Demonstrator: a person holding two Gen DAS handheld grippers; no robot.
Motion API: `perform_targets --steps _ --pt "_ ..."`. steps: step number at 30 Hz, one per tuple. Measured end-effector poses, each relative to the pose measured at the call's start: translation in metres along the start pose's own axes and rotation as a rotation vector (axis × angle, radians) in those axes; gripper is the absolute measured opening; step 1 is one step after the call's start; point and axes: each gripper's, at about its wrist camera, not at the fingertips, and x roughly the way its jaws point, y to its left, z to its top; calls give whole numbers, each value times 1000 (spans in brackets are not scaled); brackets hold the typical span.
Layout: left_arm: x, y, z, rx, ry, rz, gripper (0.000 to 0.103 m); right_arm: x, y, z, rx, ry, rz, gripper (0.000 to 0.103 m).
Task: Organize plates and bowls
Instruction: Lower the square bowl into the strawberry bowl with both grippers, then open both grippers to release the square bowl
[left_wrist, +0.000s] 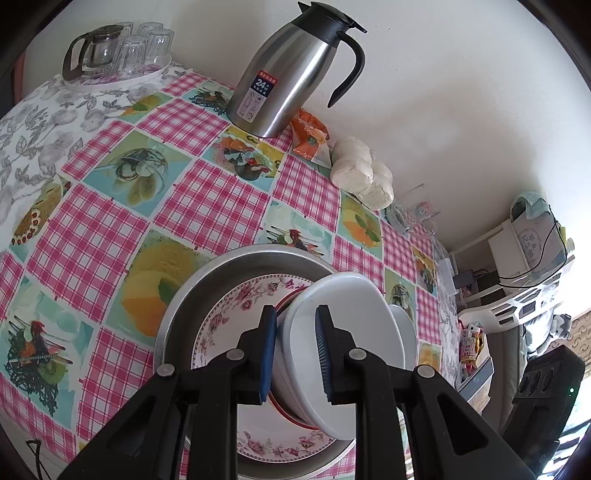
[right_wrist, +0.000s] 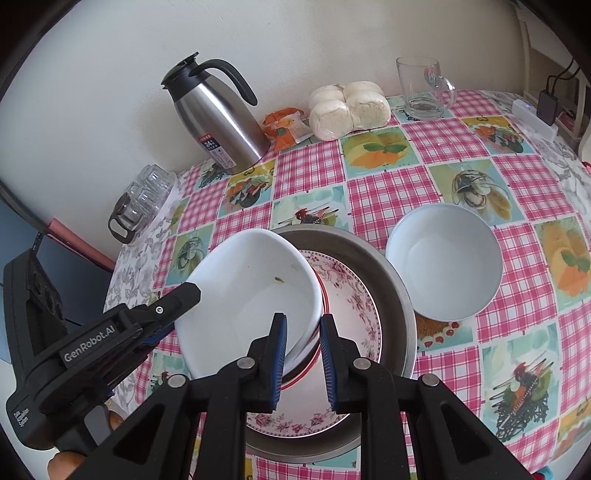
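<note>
Left fingers (left_wrist: 295, 354) clamped on the tilted white bowl's (right_wrist: 251, 295) near rim; right fingers (right_wrist: 303, 362) pinching its opposite rim. Bowl canted over the floral plate (right_wrist: 351, 306) inside the metal pan (right_wrist: 391, 280). Second bowl (right_wrist: 443, 262) right of pan, upright on surface (right_wrist: 406, 147), nearer the right fingers.

Pink gingham tablecloth (right_wrist: 388, 192) with fruit squares, rose-patterned plate (right_wrist: 354, 295), plain white bowls (right_wrist: 443, 262), silver-and-black thermos jug (right_wrist: 218, 122).
</note>
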Motion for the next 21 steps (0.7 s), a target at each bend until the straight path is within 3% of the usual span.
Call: perform_targets --steps 21 --pt "-15 0 4 8 -55 -8 21 -4 -6 2 17 -7 12 20"
